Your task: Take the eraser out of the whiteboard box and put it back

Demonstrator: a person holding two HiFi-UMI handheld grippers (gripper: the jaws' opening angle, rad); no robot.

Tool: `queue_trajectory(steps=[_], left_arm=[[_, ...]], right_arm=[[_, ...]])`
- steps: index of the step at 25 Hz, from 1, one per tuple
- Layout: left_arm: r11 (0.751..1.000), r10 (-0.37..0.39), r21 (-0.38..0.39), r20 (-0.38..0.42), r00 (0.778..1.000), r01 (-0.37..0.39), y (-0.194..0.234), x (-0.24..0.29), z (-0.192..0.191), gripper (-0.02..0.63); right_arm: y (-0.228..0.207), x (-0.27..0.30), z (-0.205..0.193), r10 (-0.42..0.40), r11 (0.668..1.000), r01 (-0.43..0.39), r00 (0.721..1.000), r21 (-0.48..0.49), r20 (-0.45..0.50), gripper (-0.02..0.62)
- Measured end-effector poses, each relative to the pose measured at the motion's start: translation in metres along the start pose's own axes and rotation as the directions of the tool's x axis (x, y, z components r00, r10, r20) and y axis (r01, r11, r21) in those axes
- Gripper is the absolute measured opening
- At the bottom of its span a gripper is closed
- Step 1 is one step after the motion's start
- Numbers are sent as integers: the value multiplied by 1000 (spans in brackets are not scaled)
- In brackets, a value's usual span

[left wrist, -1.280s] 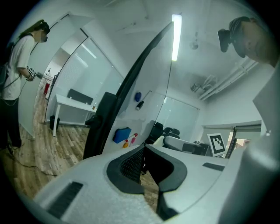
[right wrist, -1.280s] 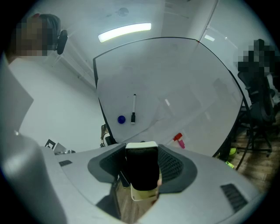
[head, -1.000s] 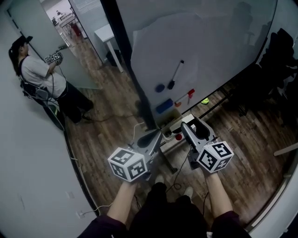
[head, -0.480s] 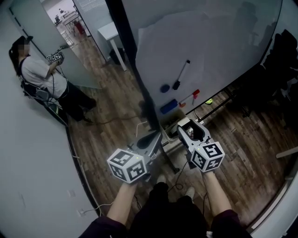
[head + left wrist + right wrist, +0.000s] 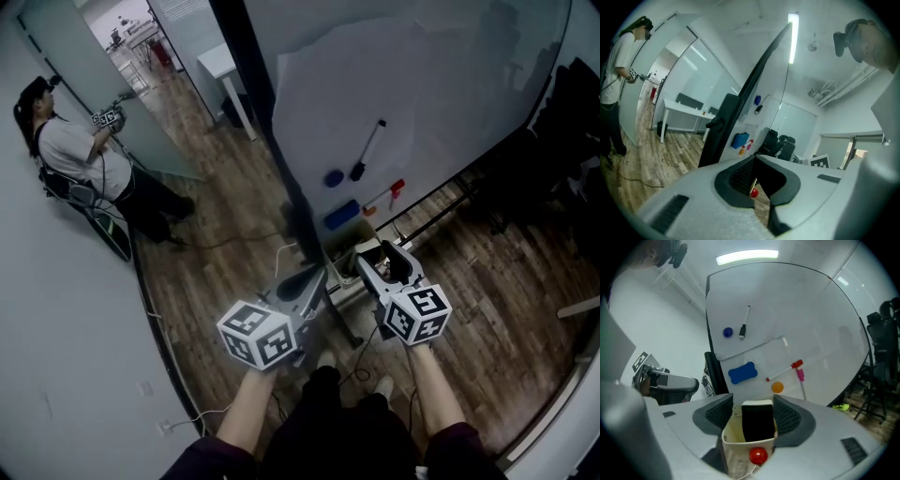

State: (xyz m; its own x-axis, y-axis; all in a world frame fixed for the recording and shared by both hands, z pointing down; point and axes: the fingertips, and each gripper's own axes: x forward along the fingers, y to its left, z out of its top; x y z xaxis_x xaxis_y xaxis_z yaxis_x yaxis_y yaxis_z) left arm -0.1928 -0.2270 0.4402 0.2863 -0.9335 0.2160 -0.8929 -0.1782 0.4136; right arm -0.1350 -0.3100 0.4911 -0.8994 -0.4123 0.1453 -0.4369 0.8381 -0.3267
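Eraser upright in box, long axis vertical, right gripper jaws just opened astride it, left gripper closed.

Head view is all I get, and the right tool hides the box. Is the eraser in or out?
Observer: In. The right gripper view shows the eraser, black, standing upright inside the box.
Operator: Is the tool gripping it?
Observer: No. The right tool has one jaw on each side of it. The jaws are open and have just been opening, and neither pad looks pressed on the eraser.
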Motion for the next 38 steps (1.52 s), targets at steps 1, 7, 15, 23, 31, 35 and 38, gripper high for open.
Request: queue_trajectory(steps=[1,7,15,23,31,35,38], left_arm=[[1000,-1,-1,-1,1000,1,0,1,0,5],[1000,0,-3,-7,1000,0,-1,2,-3,5],[1000,-8,-1,7,1000,8,-10,6,1,5],[998,-28,48,40,999,26,-38,3,20,5],[993,-63,102,91,994,54,-77,-6,42,5],[987,-93,143,117,989,76,-102,-9,56,5],[980,-113,176,140,984,87,-121,-12,67,5]], right_arm=[[0,0,0,1,1000,-1,1000,-1,-1,239],[-3,-1,0,-9,1000,9,1000,10,6,239],[4,-13,17,17,999,-18,999,33,28,239],[18,-39,46,57,996,-62,995,63,82,183],[39,-76,90,107,991,-118,981,60,162,140],[52,-98,117,128,989,-139,968,39,217,112],[60,-113,138,142,989,-148,955,6,259,97]])
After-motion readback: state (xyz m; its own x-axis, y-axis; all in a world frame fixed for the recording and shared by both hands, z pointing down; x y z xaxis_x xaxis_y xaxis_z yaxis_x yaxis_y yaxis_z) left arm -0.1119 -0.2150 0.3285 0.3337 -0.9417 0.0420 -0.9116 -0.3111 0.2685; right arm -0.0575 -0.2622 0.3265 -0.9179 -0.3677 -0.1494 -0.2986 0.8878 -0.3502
